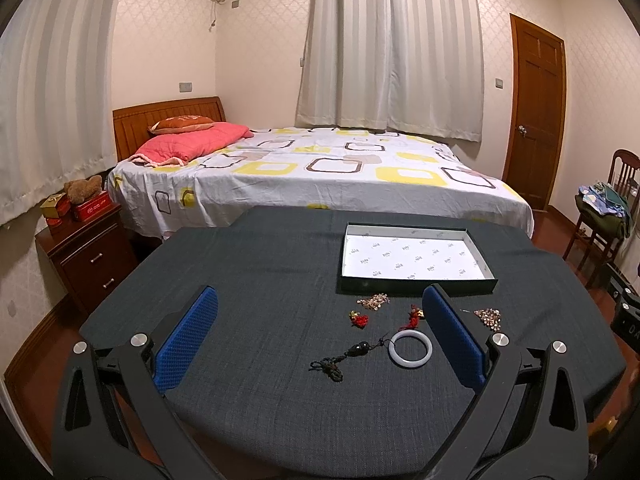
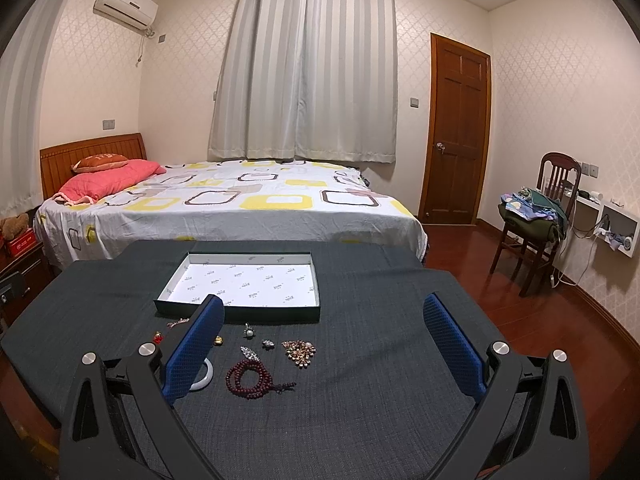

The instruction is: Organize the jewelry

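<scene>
Jewelry lies scattered on the dark table [image 1: 260, 280], just ahead of both tongs: a white bangle [image 1: 411, 348] flat beside a dark corded pendant [image 1: 344, 356] whose long axis runs diagonally, and a coiled bead bracelet [image 2: 250, 379]. Beyond sits the shallow box [image 1: 416, 284]. Left gripper [image 1: 320, 344] and right gripper [image 2: 322, 346] gape wide, holding nothing.

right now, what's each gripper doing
Left gripper: open, holding nothing, above the white bangle.
Right gripper: open, holding nothing, above the table.
</scene>
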Action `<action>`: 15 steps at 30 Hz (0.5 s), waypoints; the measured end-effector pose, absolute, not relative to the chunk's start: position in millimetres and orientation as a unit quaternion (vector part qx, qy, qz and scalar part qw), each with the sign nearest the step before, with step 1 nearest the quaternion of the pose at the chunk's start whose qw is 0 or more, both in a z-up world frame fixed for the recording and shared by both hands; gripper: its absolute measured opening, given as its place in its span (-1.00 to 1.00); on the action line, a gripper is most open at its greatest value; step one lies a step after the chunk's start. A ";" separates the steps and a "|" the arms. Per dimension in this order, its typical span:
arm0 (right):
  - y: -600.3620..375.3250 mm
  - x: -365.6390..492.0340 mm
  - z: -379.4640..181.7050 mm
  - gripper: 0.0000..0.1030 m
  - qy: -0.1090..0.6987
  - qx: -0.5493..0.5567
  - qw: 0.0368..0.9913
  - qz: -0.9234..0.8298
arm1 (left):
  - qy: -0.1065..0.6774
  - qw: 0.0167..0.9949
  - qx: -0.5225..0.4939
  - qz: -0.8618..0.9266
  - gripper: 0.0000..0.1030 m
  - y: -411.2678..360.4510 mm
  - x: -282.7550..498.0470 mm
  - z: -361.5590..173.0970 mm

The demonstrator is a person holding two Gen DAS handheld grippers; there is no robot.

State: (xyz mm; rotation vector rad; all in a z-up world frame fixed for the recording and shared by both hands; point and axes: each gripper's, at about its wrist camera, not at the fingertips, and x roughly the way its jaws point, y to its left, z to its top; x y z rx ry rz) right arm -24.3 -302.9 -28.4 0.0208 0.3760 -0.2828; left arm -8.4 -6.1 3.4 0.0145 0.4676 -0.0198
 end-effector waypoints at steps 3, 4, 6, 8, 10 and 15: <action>-302.8 -24.7 -28.7 0.89 0.186 0.012 0.972 -0.140 | 0.233 0.972 0.008 -0.010 0.94 -6.3 -9.2 2.2; -302.5 -24.3 -29.0 0.89 0.186 0.010 0.972 -0.140 | 0.234 0.972 0.008 -0.011 0.94 -6.7 -9.6 1.5; -302.4 -24.6 -29.0 0.89 0.186 0.010 0.972 -0.141 | 0.234 0.972 0.009 -0.012 0.94 -6.9 -10.6 0.4; -302.9 -24.2 -29.1 0.89 0.186 0.011 0.972 -0.140 | 0.235 0.972 0.008 -0.012 0.94 -6.2 -9.7 0.5; -302.7 -24.2 -29.1 0.89 0.187 0.011 0.972 -0.140 | 0.236 0.972 0.008 -0.013 0.94 -6.2 -10.5 -0.5; -302.7 -24.1 -29.7 0.89 0.187 0.010 0.972 -0.140 | 0.238 0.971 0.008 -0.014 0.94 -5.3 -10.2 -1.8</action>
